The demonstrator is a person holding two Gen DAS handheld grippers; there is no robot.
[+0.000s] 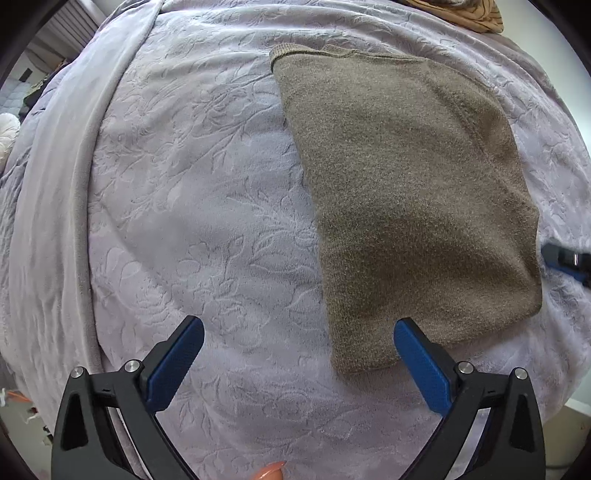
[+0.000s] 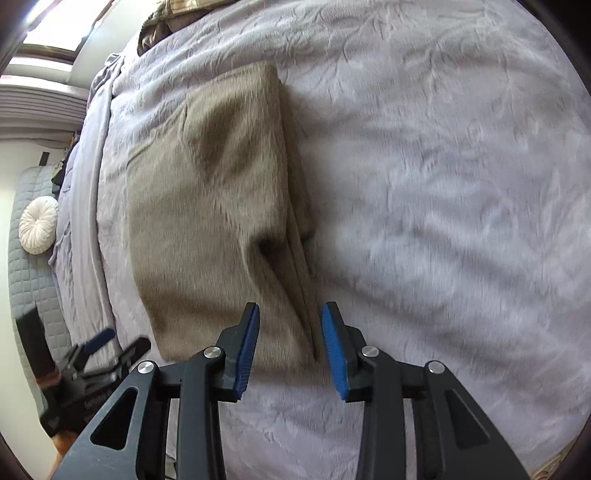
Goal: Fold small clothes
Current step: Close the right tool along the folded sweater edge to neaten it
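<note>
A folded olive-brown knit garment (image 1: 413, 192) lies flat on a lilac embossed bedspread (image 1: 192, 206). My left gripper (image 1: 298, 326) points straight down with its jaws wide open and nothing in them. Its right pad (image 1: 421, 365) hangs over the garment's near corner. In the right wrist view the same garment (image 2: 207, 206) shows a layered fold along its right side. My right gripper (image 2: 291, 308) is open, with that folded near edge lying loose between the jaws. Each gripper also shows in the other view: the right gripper (image 1: 565, 258) by the garment's right edge, the left gripper (image 2: 99, 354) at lower left.
A striped tan cloth (image 1: 461, 14) lies at the far end of the bed. A white round cushion (image 2: 38, 225) rests on a grey quilted seat (image 2: 29, 288) beyond the bed's left edge. Open bedspread (image 2: 461, 206) stretches to the right of the garment.
</note>
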